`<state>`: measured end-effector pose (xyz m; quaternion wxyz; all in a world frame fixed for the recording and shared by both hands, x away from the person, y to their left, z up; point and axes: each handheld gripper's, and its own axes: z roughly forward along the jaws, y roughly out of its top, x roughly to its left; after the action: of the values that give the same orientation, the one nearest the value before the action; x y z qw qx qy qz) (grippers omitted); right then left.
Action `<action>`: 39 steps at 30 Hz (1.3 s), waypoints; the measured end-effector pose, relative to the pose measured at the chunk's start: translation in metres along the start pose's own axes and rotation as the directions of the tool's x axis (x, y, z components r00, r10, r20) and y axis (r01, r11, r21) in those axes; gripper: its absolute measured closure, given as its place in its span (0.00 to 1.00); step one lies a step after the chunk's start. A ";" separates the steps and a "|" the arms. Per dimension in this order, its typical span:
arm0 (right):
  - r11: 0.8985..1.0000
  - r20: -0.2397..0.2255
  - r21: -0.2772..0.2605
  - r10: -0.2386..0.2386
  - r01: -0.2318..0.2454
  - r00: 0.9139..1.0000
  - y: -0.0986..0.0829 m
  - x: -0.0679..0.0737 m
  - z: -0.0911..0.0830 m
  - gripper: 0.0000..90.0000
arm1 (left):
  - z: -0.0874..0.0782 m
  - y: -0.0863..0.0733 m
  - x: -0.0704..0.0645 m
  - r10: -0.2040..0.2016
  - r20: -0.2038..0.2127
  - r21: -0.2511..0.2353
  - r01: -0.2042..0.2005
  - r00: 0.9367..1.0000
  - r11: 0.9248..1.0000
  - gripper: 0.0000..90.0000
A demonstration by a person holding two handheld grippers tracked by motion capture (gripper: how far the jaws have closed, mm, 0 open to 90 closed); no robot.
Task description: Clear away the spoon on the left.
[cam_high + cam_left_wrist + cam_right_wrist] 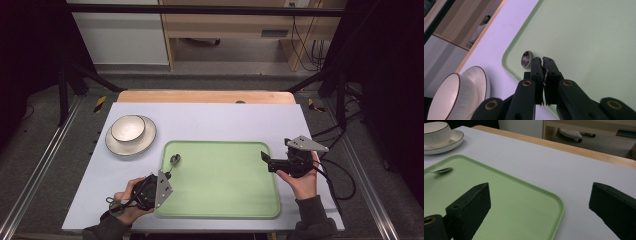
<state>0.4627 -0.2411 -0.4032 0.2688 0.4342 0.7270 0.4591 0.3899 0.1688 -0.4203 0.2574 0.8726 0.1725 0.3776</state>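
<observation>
While left gripper (pixel 541 61) clamps spoon (pixel 526 59), right gripper (pixel 539 202) gapes.

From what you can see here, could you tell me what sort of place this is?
Probably a lab data-collection station: a table inside a black frame, cabled handheld grippers, left and right, and a staged green tray.

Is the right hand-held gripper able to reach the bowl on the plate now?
Probably yes: the right hand-held gripper is open, and only the low green tray and bare table lie before the bowl.
</observation>
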 end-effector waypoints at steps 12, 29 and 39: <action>1.000 -0.002 -0.001 0.001 -0.001 1.000 0.000 0.000 0.000 0.05 | 0.001 0.001 -0.005 0.047 0.009 -0.004 -0.047 0.999 0.999 0.94; 1.000 -0.004 -0.001 0.000 0.000 1.000 0.000 0.000 -0.001 0.05 | 0.003 0.002 -0.005 0.059 0.026 0.019 -0.059 0.998 0.998 0.79; 1.000 -0.004 -0.001 0.001 -0.001 1.000 0.000 0.000 -0.001 0.05 | 0.004 0.002 -0.004 0.060 0.036 0.031 -0.061 0.998 0.998 0.72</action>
<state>0.4621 -0.2412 -0.4025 0.2675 0.4334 0.7270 0.4606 0.3906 0.1643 -0.4234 0.2350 0.8879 0.1474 0.3669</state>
